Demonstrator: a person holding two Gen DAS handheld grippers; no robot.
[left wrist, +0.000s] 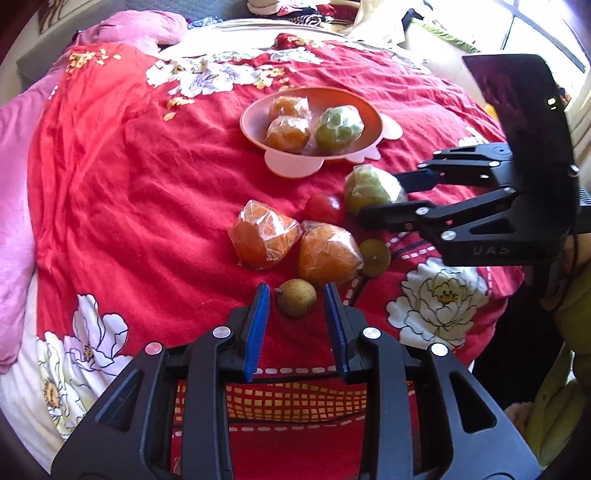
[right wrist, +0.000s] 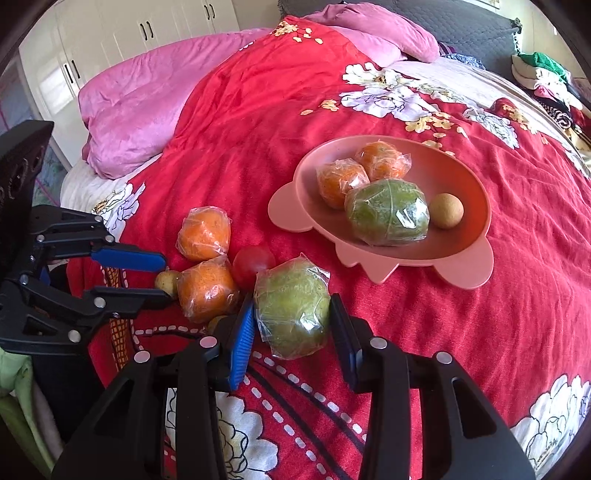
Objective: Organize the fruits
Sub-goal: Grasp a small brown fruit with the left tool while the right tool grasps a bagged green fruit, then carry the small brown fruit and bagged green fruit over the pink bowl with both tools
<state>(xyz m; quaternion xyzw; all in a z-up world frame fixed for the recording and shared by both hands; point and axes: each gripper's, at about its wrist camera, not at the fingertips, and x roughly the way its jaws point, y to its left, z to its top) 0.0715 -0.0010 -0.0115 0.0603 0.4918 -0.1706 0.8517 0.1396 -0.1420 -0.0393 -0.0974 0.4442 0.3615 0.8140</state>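
Observation:
A green fruit in clear wrap (right wrist: 291,306) lies on the red bedspread, and my right gripper (right wrist: 291,299) is shut on it, both blue pads against the wrap. A small brown fruit (left wrist: 296,297) sits between the fingertips of my left gripper (left wrist: 297,286), which is open with a thin gap on each side. Beside these lie two wrapped oranges (left wrist: 264,234) (left wrist: 327,254), a red tomato (left wrist: 325,208) and another small brown fruit (left wrist: 375,253). The pink plate (right wrist: 295,177) holds two wrapped oranges, a wrapped green fruit (right wrist: 388,212) and a small brown fruit (right wrist: 446,210).
Everything rests on a soft bed with a red flowered cover (left wrist: 129,184). A pink quilt (right wrist: 140,110) is bunched at the far left and clothes are piled at the far edge (right wrist: 546,77). White wardrobe doors (right wrist: 110,33) stand beyond the bed.

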